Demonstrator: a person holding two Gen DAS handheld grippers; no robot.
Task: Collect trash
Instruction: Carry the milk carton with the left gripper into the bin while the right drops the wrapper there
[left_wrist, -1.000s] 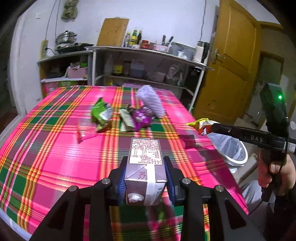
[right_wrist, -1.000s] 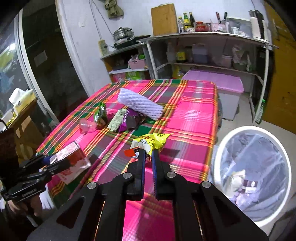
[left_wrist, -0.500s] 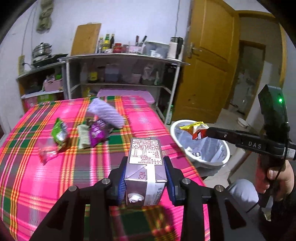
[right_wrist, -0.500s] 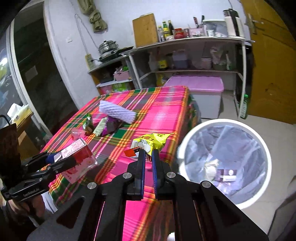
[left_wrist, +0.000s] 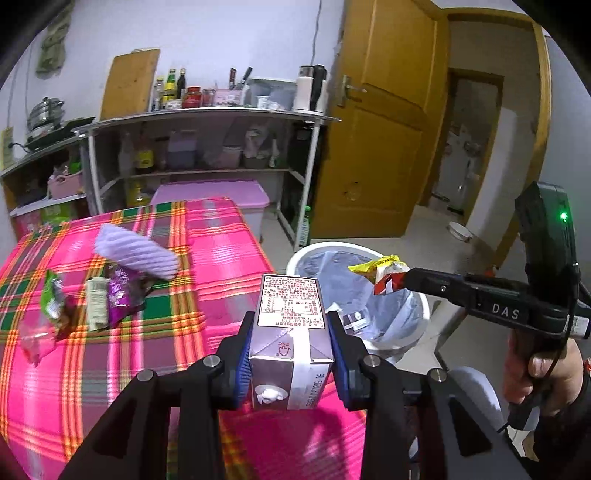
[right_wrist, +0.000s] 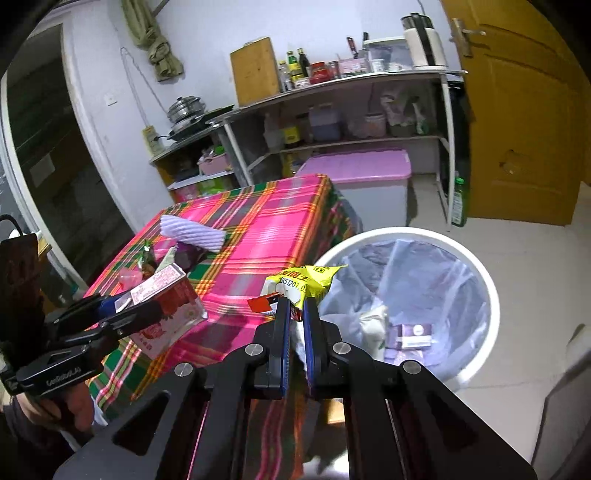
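Observation:
My left gripper (left_wrist: 291, 328) is shut on a milk carton (left_wrist: 290, 332), held above the table's right edge; it also shows in the right wrist view (right_wrist: 162, 306). My right gripper (right_wrist: 297, 310) is shut on a yellow snack wrapper (right_wrist: 306, 282), held over the near rim of the white trash bin (right_wrist: 484, 280). In the left wrist view the wrapper (left_wrist: 380, 267) hangs above the bin (left_wrist: 295, 258). The bin has a clear liner and some trash inside. More trash lies on the plaid table (left_wrist: 221, 243): a purple foam sleeve (left_wrist: 136, 253), a purple wrapper (left_wrist: 120, 295), a green wrapper (left_wrist: 51, 295), a pink wrapper (left_wrist: 35, 339).
A metal shelf unit (left_wrist: 207, 122) with bottles and jars stands behind the table. A pink-lidded storage box (right_wrist: 362, 170) sits under it. A yellow wooden door (left_wrist: 384, 122) is at the right. A green bottle (right_wrist: 458, 203) stands on the floor by the shelf.
Both grippers have swung right, away from the table towards the bin. The yellow wrapper is now over the bin's rim. The carton has moved to the table's right edge.

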